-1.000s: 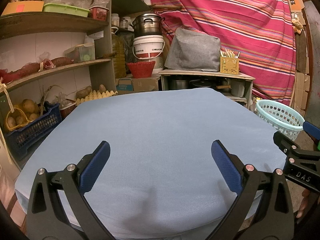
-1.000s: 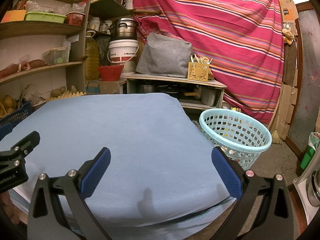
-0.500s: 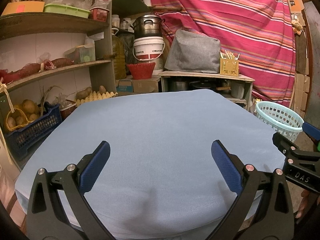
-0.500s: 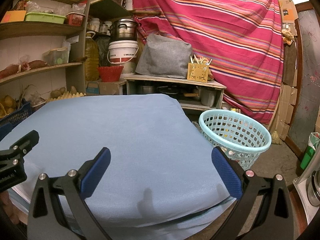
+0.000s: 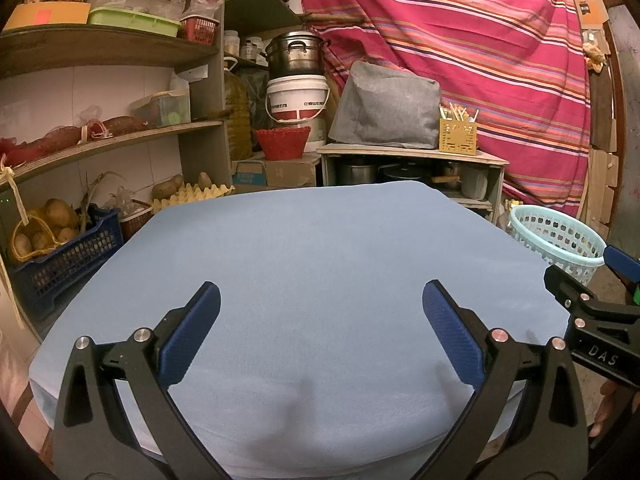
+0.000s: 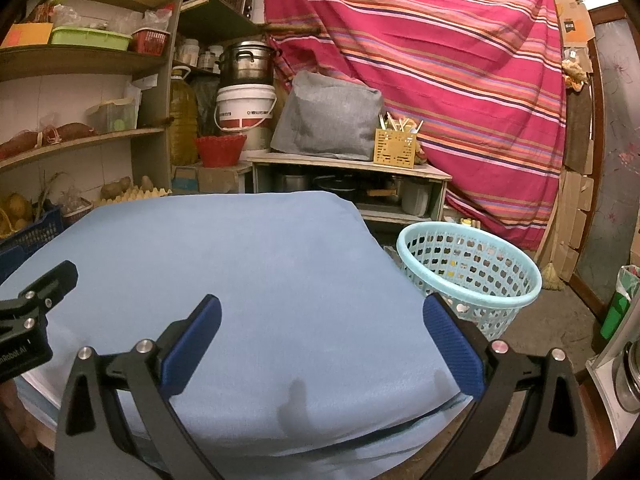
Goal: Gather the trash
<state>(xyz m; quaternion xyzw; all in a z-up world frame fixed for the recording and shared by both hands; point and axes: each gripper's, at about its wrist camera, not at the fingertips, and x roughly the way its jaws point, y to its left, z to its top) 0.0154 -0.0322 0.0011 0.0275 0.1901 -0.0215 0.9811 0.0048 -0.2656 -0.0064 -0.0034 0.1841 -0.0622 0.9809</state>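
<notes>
Hovering over the near edge of the blue-covered counter [image 5: 320,264], the left tool [image 5: 320,320] has its jaws spread wide with nothing between them. At the right border of this view the right tool [image 5: 592,312] is only partly visible. In its own view the right tool [image 6: 320,320] is also wide open and holds nothing. The pale blue basket [image 6: 472,272] stands on the floor just beside the counter's right side; small yellowish bits show through its holes, too small to identify.
</notes>
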